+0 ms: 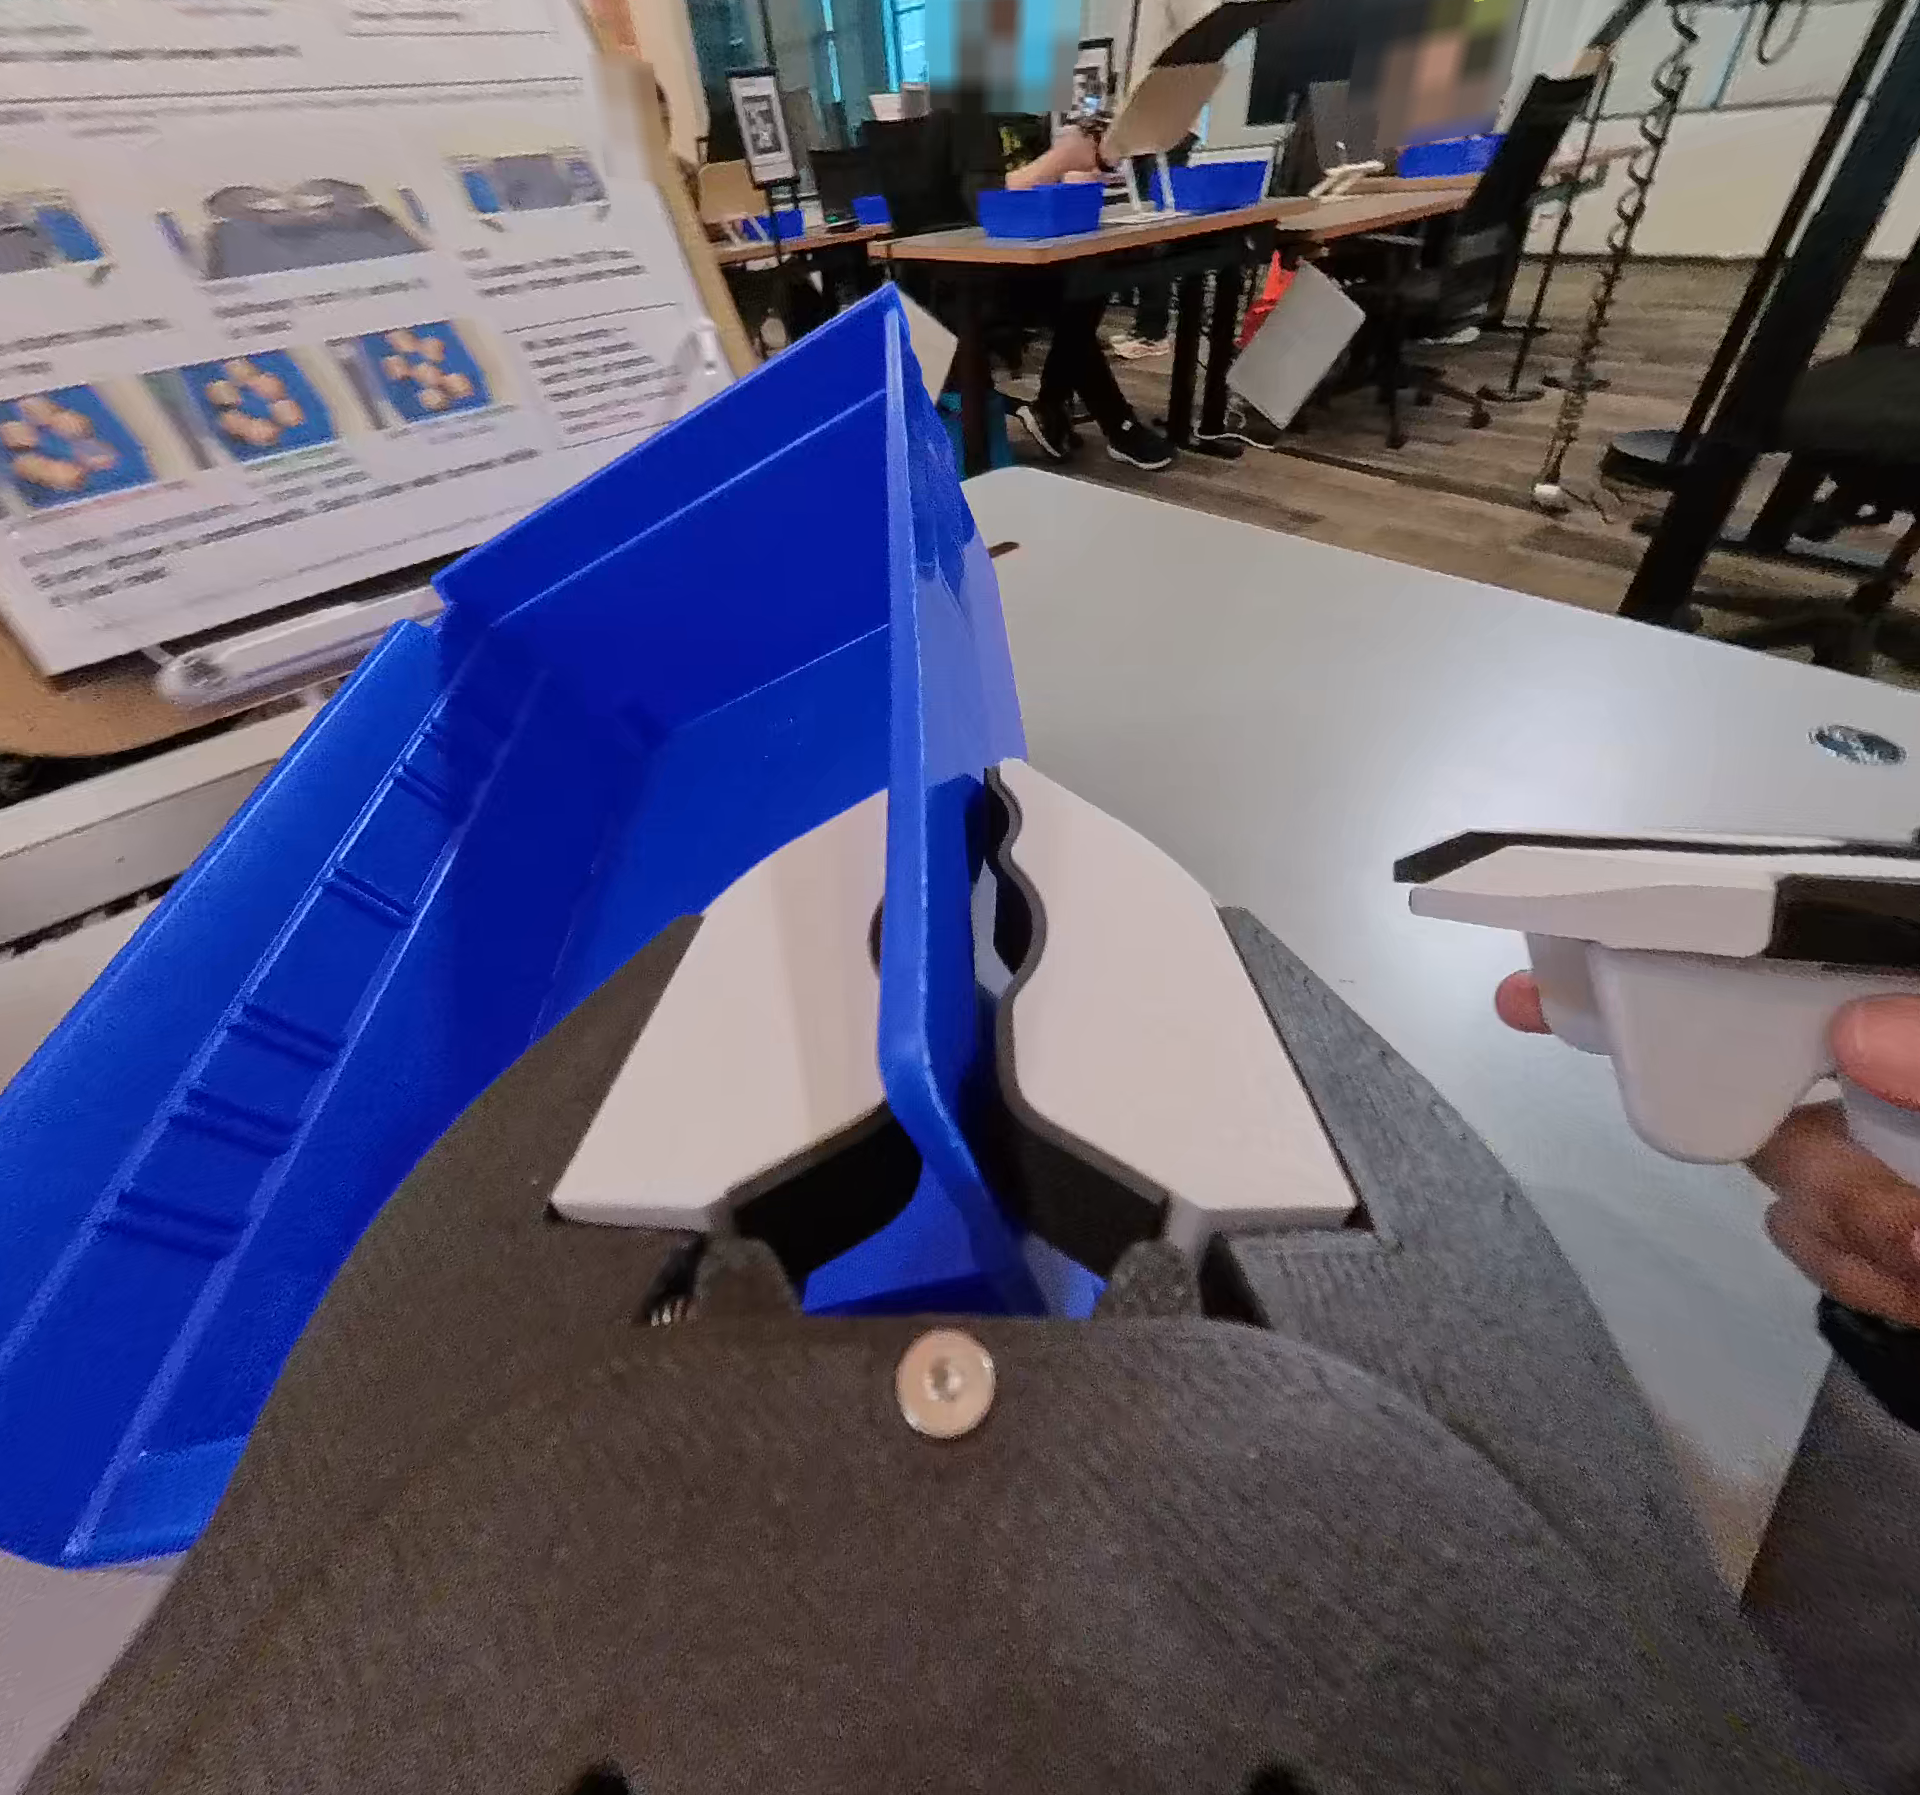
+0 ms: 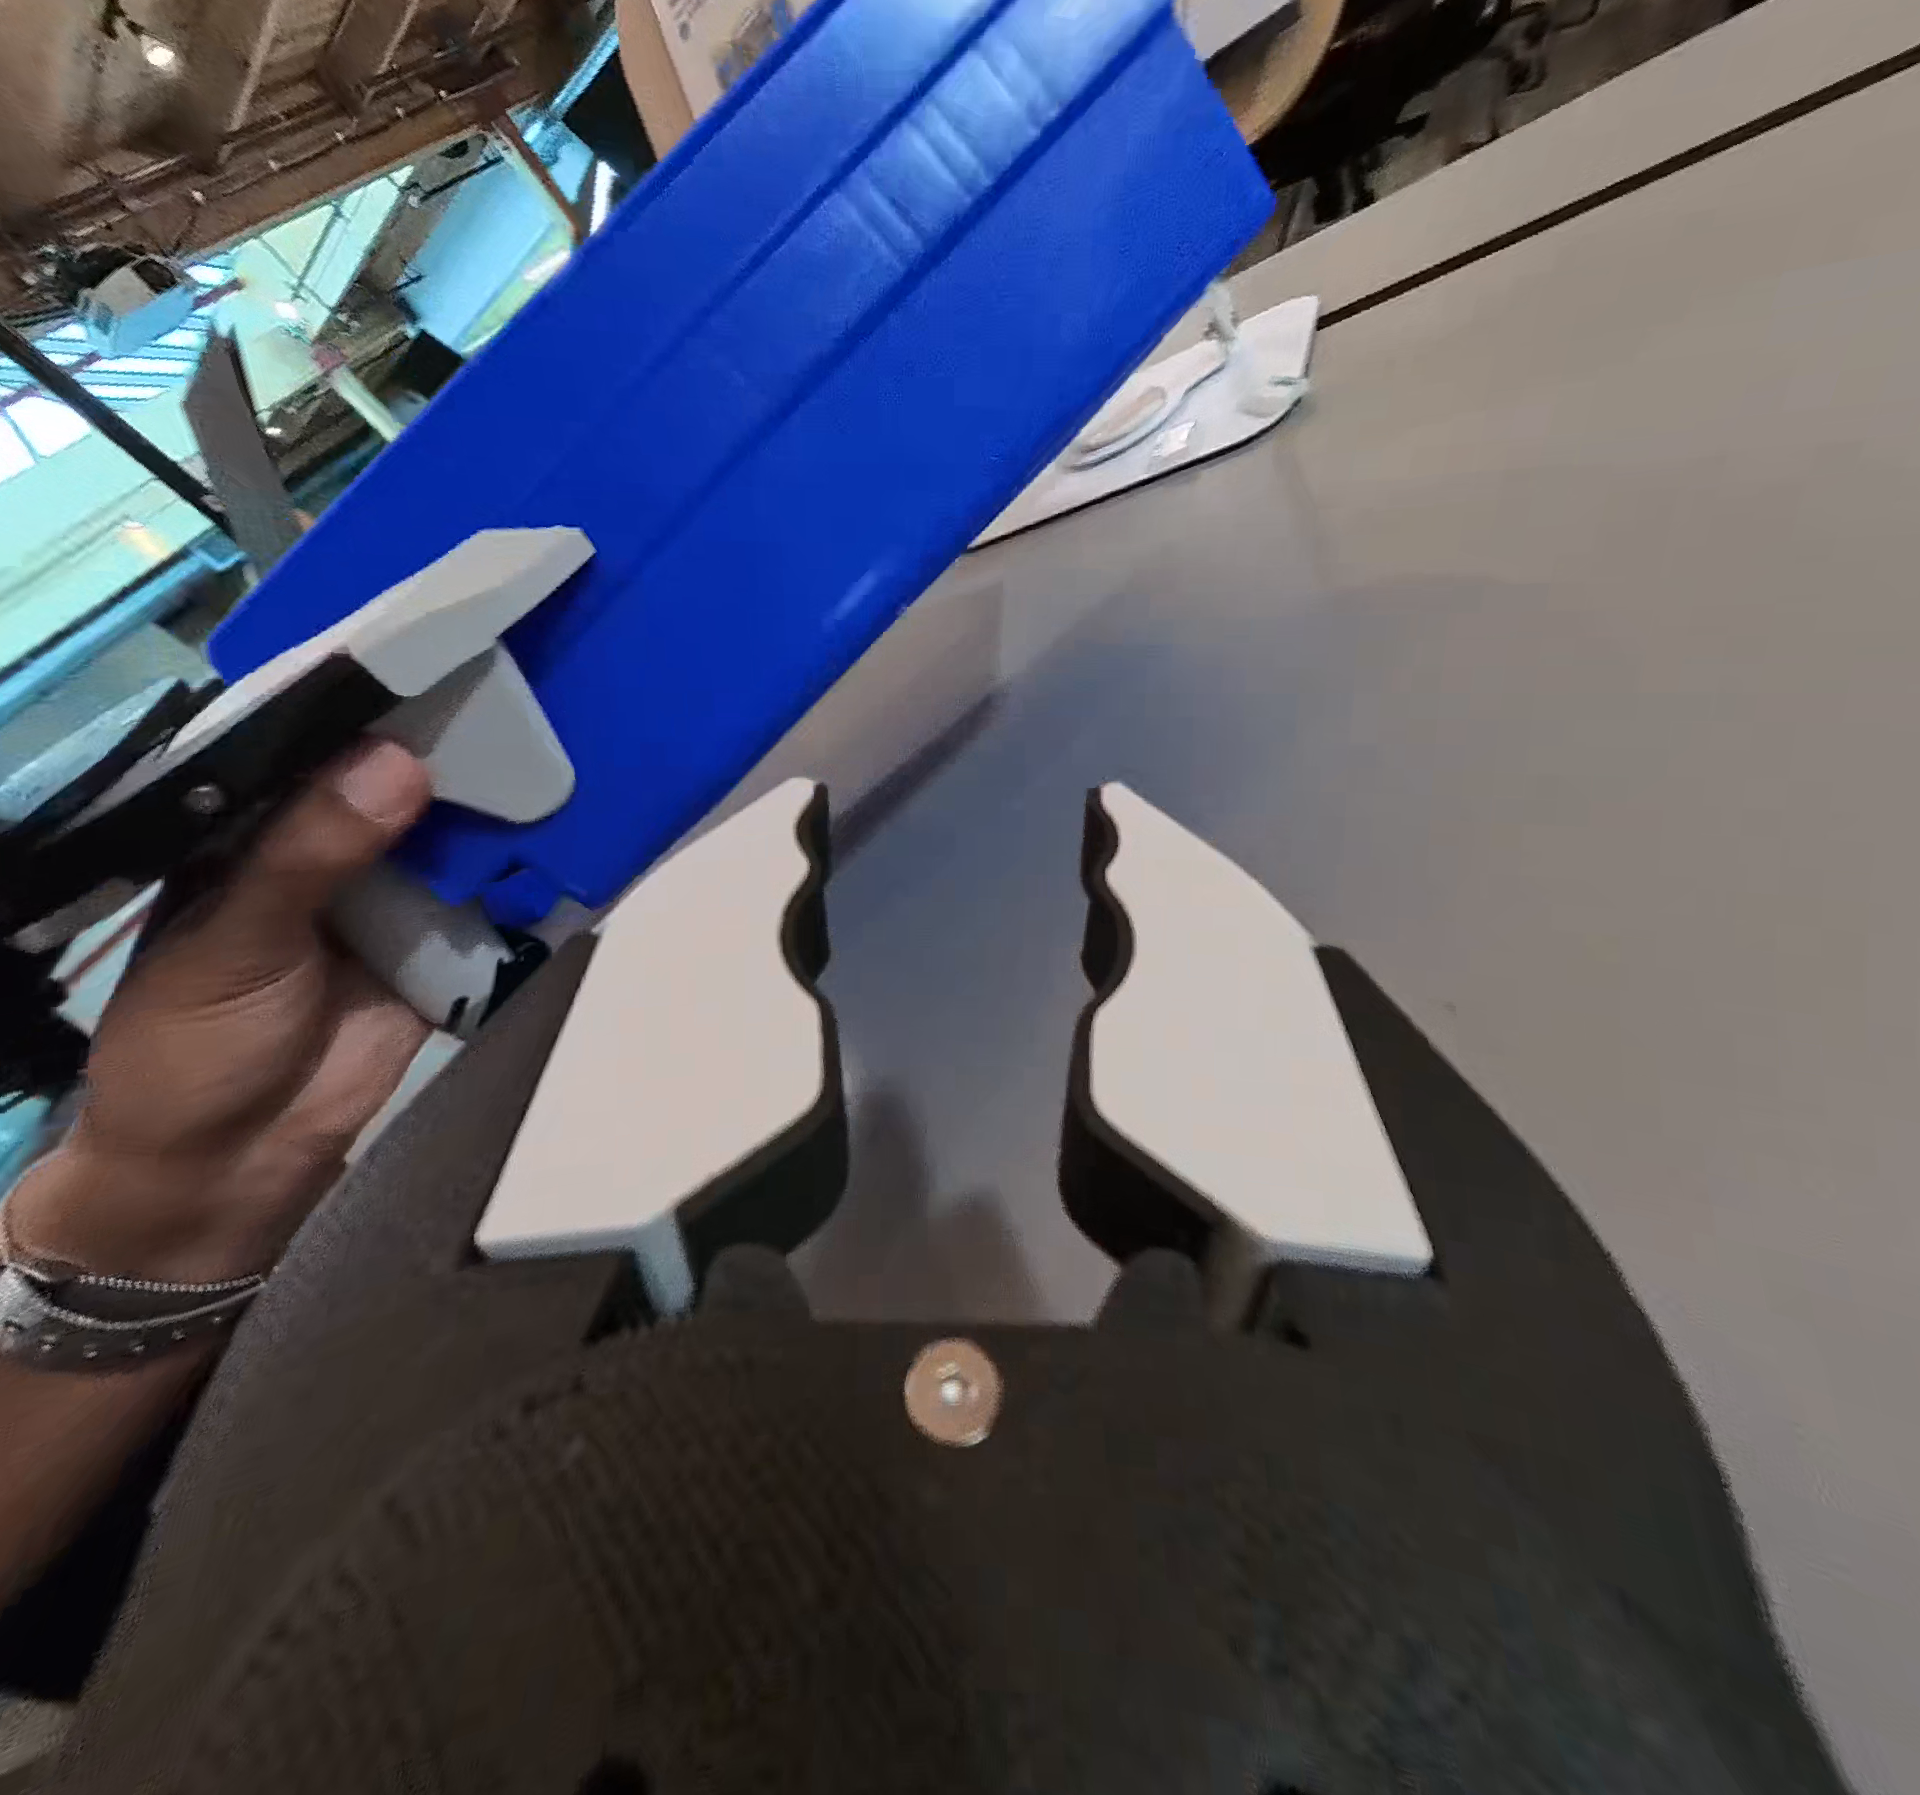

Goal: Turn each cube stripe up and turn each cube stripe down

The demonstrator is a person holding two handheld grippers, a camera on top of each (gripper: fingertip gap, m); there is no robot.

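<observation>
Left gripper clamps bin wall, bin tilted above table. Right gripper gapes empty beside bin. No cubes visible; flipping apparently not started.

L gripper clamped tight; R gripper spread wide.

A: From where does the left wrist view look?

B: From just behind the left tongs, very near the blue bin, facing across the grey table toward the room beyond its far edge.

A: And the right wrist view?

B: From behind the right tongs, low over the table, tilted. Both views share the bin and the table.
</observation>
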